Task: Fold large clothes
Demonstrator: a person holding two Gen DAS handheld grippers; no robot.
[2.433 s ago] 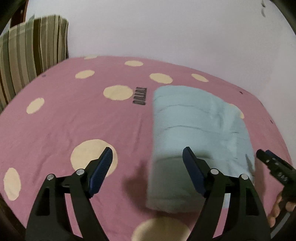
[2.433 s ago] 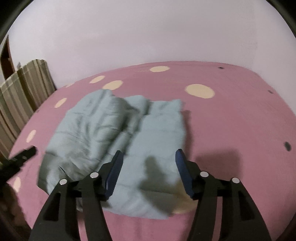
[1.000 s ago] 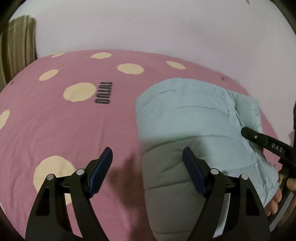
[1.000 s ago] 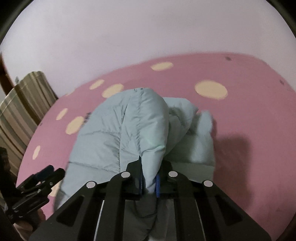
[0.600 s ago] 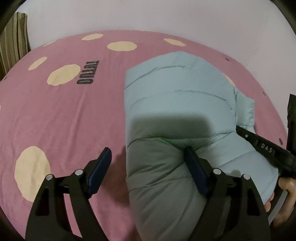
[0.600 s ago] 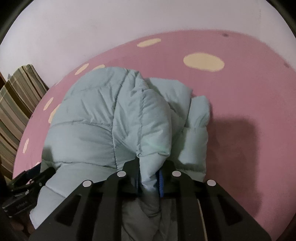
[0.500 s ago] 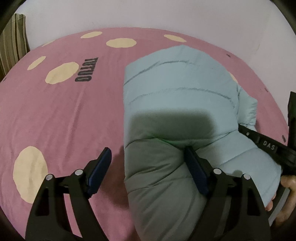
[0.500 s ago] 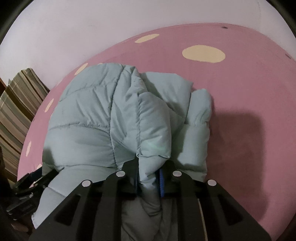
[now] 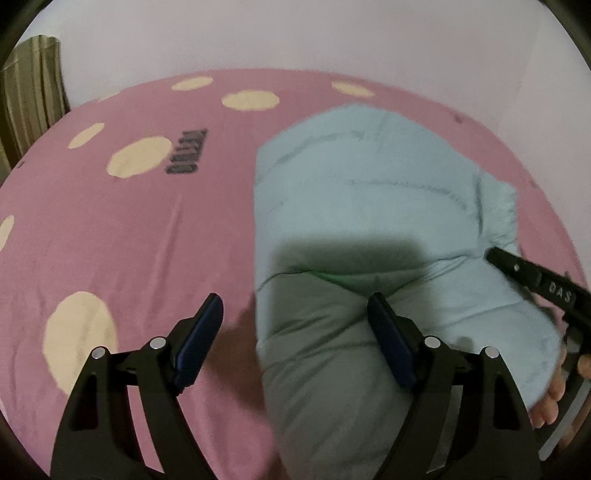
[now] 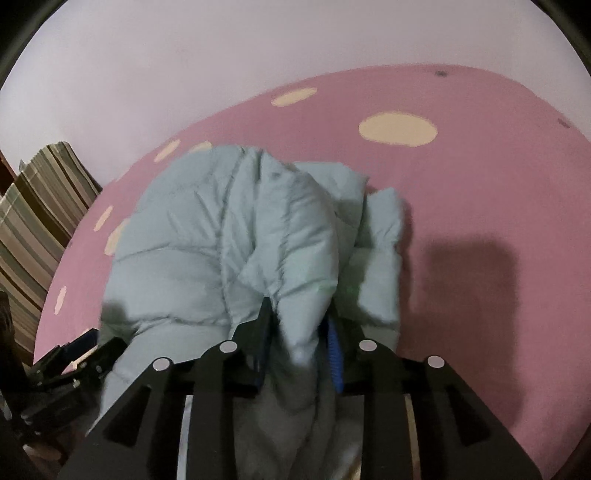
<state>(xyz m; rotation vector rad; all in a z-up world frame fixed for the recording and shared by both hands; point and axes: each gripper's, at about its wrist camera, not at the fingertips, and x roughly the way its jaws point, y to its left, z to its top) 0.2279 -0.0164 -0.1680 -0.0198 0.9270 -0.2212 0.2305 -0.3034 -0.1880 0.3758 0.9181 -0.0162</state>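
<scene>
A pale blue puffer jacket [image 9: 362, 206] lies folded over on the pink spotted bed sheet [image 9: 110, 229]. My left gripper [image 9: 295, 332] is open, its jaws wide apart, with the jacket's near left edge between them and its right finger touching the fabric. My right gripper [image 10: 299, 339] holds a fold of the jacket [image 10: 229, 236] between its blue pads; the jaws are slightly parted around the thick fabric. The right gripper also shows at the right edge of the left wrist view [image 9: 532, 280], at the jacket's right side.
A striped pillow [image 10: 37, 206] stands at the left edge of the bed, also in the left wrist view [image 9: 26, 92]. A pale wall [image 9: 295, 33] runs behind the bed. Black lettering [image 9: 184, 151] is printed on the sheet left of the jacket.
My right gripper closed on the jacket's near edge and lifted it over towards the far side. Just now its jaws have widened a little around the fold. My left gripper has stayed open.
</scene>
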